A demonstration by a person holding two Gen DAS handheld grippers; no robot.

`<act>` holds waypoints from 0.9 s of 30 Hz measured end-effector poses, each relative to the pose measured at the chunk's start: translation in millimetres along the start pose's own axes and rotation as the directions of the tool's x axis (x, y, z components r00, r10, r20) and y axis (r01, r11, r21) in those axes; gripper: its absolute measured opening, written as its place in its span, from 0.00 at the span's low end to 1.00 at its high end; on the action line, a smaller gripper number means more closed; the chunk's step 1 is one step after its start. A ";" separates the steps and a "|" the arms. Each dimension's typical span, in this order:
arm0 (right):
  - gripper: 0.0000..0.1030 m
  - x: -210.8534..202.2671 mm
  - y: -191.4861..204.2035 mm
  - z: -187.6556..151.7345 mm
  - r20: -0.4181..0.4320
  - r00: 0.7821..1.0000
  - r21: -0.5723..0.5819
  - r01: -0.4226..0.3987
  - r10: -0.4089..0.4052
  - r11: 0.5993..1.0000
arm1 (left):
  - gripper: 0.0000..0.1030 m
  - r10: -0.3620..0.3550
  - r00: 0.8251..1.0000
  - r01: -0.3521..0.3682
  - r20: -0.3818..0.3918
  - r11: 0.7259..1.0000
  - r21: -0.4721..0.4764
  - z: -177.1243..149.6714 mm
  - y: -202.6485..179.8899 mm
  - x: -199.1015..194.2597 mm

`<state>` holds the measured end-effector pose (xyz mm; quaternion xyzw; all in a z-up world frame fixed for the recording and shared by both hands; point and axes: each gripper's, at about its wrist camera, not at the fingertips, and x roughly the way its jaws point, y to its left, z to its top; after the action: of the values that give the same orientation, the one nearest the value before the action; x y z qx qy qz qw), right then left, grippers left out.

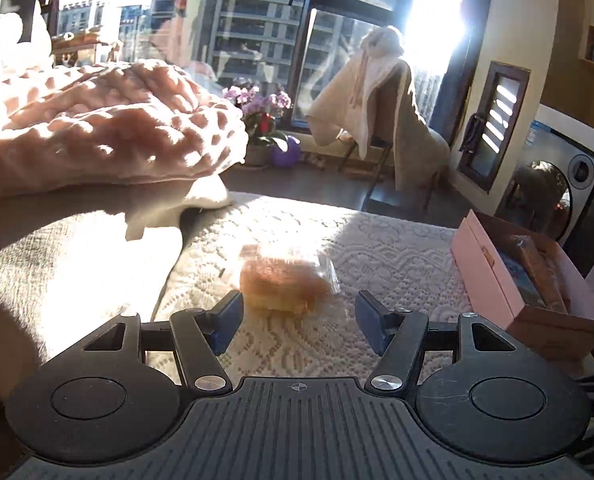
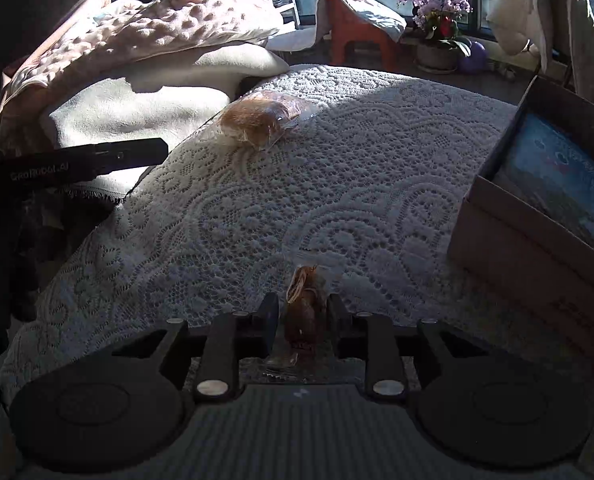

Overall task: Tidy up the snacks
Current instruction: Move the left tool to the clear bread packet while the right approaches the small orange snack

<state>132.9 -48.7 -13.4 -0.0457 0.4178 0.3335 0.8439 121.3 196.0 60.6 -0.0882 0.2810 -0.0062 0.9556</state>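
A wrapped bread bun point(image 1: 283, 285) lies on the white lace cover point(image 1: 377, 248). My left gripper point(image 1: 299, 314) is open, just short of the bun, a finger toward each side. The bun also shows in the right wrist view point(image 2: 257, 120), far left on the cover. My right gripper point(image 2: 301, 314) is shut on a brown wrapped snack point(image 2: 305, 308), held low over the near part of the cover. A pink cardboard box point(image 1: 509, 288) stands to the right with snack packs inside; in the right wrist view the box point(image 2: 517, 216) holds a blue pack point(image 2: 553, 172).
A pink bumpy blanket point(image 1: 105, 128) and cream cushions point(image 2: 145, 96) pile up at the left. The left gripper's black body point(image 2: 77, 164) reaches in from the left. A draped chair point(image 1: 385, 120), potted flowers point(image 1: 261, 116) and a washing machine point(image 1: 557, 184) stand beyond the cover.
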 end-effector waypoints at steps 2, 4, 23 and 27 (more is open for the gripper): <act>0.49 -8.3 0.4 -14.3 0.053 0.998 -0.005 0.024 -0.023 1.000 | 0.65 0.001 1.000 -0.001 0.008 1.000 0.019 16.5 -3.3 29.5; 0.63 -13.0 4.0 -24.9 0.096 0.993 -0.025 0.073 -0.070 0.997 | 0.65 0.059 0.998 -0.059 0.006 0.997 0.057 28.9 -8.4 59.4; 0.81 -14.1 -6.7 -41.1 0.162 0.984 -0.074 0.092 -0.079 0.993 | 0.52 -0.088 0.951 0.081 -0.297 0.996 -0.035 -17.7 -6.4 45.7; 0.82 -15.0 -4.1 -41.9 0.160 0.984 -0.081 0.095 -0.081 0.992 | 0.53 -0.100 0.959 0.090 -0.267 0.995 -0.052 -24.1 -5.4 10.4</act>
<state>100.6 -74.6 -30.3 -0.0750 0.3326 0.3163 0.8853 117.3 186.1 36.0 -0.1187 0.4037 -0.0585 0.9053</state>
